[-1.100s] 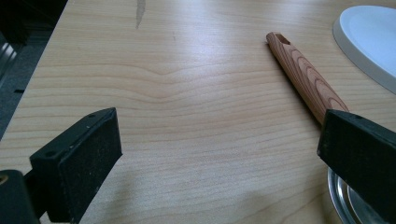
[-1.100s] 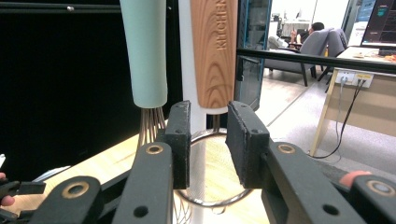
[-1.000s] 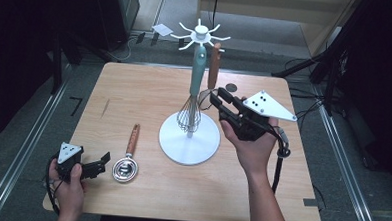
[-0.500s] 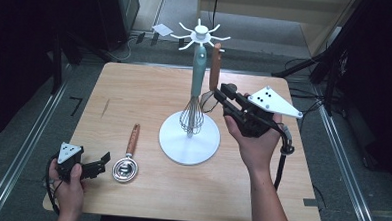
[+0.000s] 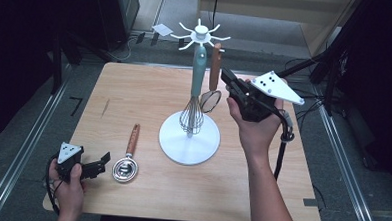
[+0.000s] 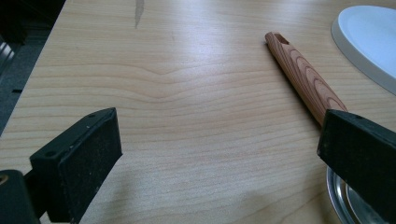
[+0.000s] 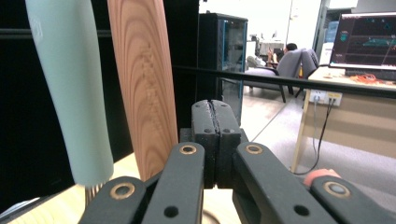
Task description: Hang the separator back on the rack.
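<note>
Near the front left corner of the table [image 5: 149, 93], keeping the left gripper [image 5: 103, 161] low, spreading its jaws wide on nothing and pointing them at the bowl end of the wooden-handled ladle [image 5: 127, 157], lying flat just left of the rack [image 5: 189, 140] base. Probably handling light and stiff, with the round metal bowl slippery and shallow; better taking hold across the grained wooden handle, about mid-length, leaving the slotted tip free for a hook. Up beside the rack's hooks, hovering with the right gripper [image 5: 225, 74] next to the hanging utensil [image 5: 215, 66] and the mint whisk [image 5: 197, 85], closing its jaws just now and pressing them together with nothing between.
</note>
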Motion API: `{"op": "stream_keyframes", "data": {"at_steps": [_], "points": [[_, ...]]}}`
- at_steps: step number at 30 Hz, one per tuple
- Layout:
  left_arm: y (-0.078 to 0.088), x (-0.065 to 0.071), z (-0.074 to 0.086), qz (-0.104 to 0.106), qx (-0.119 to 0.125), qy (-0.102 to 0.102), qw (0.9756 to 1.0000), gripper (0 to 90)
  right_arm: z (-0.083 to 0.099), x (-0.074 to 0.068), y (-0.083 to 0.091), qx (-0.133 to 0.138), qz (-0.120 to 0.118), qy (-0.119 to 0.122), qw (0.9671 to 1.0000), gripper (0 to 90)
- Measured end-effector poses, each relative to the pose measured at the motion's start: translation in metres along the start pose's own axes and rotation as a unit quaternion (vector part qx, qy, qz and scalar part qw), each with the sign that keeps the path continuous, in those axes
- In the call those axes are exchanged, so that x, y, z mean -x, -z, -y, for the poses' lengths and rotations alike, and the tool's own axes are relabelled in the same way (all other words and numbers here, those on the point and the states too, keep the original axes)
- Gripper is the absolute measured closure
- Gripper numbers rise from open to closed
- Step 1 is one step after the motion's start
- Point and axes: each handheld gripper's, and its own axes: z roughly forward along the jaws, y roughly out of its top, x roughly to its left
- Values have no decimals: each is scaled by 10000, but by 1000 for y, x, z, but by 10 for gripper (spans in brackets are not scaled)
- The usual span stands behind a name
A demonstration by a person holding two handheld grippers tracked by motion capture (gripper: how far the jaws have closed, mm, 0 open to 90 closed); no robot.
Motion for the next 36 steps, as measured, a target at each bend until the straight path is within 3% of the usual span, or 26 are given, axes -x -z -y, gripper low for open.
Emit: {"op": "stream_keyframes", "data": {"at_steps": [4,7,15,19,22,36], "points": [[0,0,0,0,1,-1,10000,0,-7,-1,-5,196,-16,162,9997,900],[0,0,0,2,-1,-5,10000,0,-13,-1,-6,433,148,256,9986,900],[0,0,0,10,0,-3,10000,0,-27,-4,-7,550,-129,202,9982,900],[0,0,0,12,0,-6,10000,0,-33,-6,-6,739,-79,270,9969,900],[0,0,0,12,-4,2,10000,0,-39,-9,-1,873,-173,256,9957,900],[0,1,0,41,-34,-30,10000,0,-45,-30,11,869,-676,280,9935,900]]}}
